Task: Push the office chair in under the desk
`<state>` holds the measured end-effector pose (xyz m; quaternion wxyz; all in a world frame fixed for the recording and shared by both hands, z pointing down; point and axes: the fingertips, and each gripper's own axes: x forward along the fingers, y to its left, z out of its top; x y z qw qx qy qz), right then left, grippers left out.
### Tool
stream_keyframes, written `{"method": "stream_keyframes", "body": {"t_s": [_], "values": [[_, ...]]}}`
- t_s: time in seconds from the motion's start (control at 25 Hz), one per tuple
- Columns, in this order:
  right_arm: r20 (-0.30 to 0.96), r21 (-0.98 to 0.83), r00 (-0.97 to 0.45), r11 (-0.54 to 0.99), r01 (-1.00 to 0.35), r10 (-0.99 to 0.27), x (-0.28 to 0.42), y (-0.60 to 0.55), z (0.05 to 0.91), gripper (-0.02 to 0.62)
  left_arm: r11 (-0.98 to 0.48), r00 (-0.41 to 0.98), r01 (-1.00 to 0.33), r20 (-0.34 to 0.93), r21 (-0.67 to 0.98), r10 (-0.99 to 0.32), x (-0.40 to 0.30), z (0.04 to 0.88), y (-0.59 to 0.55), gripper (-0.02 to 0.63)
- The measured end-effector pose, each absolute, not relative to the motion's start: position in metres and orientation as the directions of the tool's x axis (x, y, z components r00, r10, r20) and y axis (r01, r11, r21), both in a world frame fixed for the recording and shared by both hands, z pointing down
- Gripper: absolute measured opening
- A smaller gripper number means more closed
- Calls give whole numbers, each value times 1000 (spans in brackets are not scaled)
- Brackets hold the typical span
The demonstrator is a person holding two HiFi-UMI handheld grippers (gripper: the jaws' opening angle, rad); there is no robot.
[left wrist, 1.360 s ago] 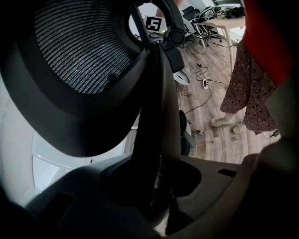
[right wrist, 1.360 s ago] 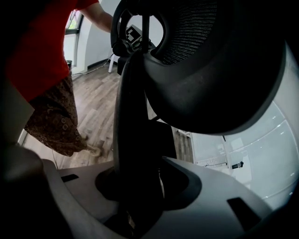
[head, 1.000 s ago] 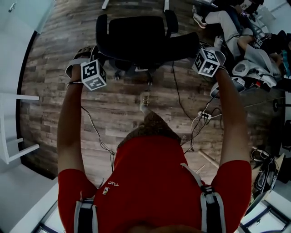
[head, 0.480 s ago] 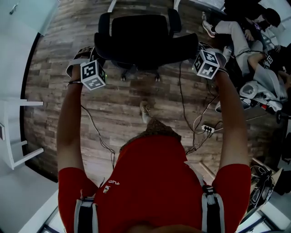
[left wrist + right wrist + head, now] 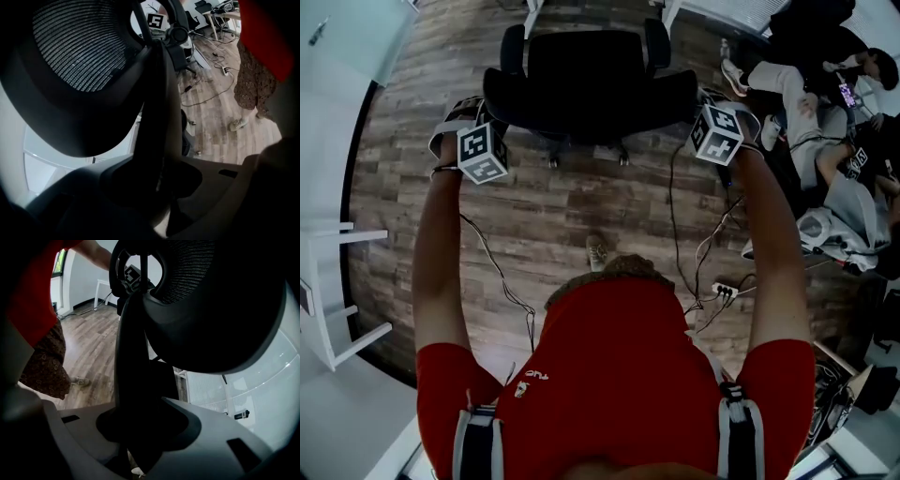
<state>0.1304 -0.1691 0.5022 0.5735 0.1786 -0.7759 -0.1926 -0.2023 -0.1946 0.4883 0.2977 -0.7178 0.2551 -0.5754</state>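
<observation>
The black office chair [image 5: 586,80] stands on the plank floor [image 5: 553,211], directly ahead of both claws, with its mesh backrest spanning the gap between them. Beyond its armrests, white legs of the bench [image 5: 671,11] show at the far edge of the head view, but how far the seat reaches under the bench cannot be told. The left claw [image 5: 487,111] grips the backrest's left edge, and its own view shows the dark frame clamped between its jaws. The right claw [image 5: 701,105] holds the opposite edge, its jaws closing on the black frame that runs up between them. Each claw's cube [image 5: 482,153] bears square black-and-white markers, which are patterns only, without letters. A small white print [image 5: 532,378] sits on the person's red shirt behind the claws and is too small to read. No brand can be read on the chair. Behind the right claw, cables trail across the floor to a white power strip [image 5: 724,292]. Seated people [image 5: 787,84] are off to that claw's right.
</observation>
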Motion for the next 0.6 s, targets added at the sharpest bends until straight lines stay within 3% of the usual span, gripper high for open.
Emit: {"method": "stream_keyframes", "body": {"t_s": [0.6], "values": [[821, 508, -254, 857, -83, -512, 115, -305, 501, 156, -700, 223, -2, 682, -714, -697, -219, 489, -345, 124]]}}
